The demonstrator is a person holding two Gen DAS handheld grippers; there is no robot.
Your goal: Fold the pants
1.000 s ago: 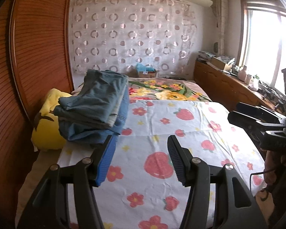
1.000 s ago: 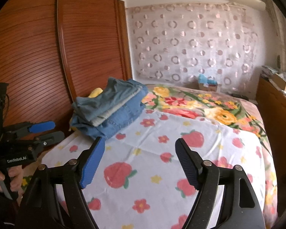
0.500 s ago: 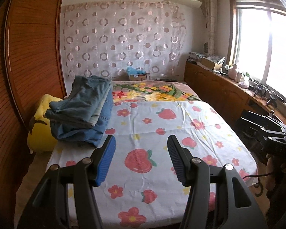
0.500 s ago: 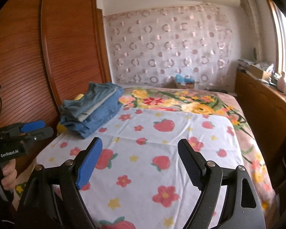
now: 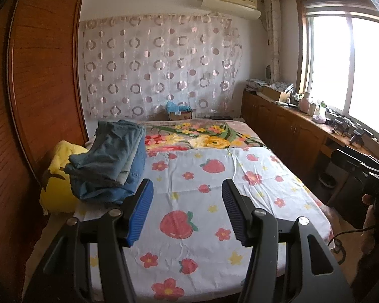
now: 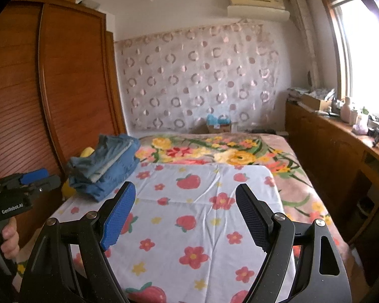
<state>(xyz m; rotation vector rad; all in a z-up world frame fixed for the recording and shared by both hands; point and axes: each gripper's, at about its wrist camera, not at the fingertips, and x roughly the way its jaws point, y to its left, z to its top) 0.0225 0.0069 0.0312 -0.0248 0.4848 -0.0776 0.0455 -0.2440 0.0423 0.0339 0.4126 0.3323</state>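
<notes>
- The pants [image 5: 108, 161] lie as a stack of denim at the left middle of the left wrist view, at the left edge of the bed [image 5: 300, 189], resting partly on the strawberry sheet [image 5: 189, 202] and partly against a yellow cushion [image 5: 55, 176].
- In the right wrist view the same stack sits at the left middle of the frame, beside the wooden wardrobe [image 6: 63, 96].
- At least 2 shades show: a greyer, faded layer on top and a brighter blue layer beneath. Whether that is 2 pairs or more I cannot tell.
- The left gripper [image 5: 187, 209] is released, its 2 blue pads spread wide over bare sheet at the lower centre, apart from the denim.
- The right gripper [image 6: 184, 214] is likewise released and carries nothing; it hovers over the sheet, well apart from the stack.
- Handling, as I judge it: denim is soft but fairly heavy and thick, not fragile and not slippery; ribbed pads should bite it well.
- A pinch in the middle would probably drag several layers, so the top layer's free edge or corner is the better hold.
- The waistband, stiffest and thickest, looks the surest place for 2 grippers, 1 at each end, but I cannot pick it out in the heap.
</notes>
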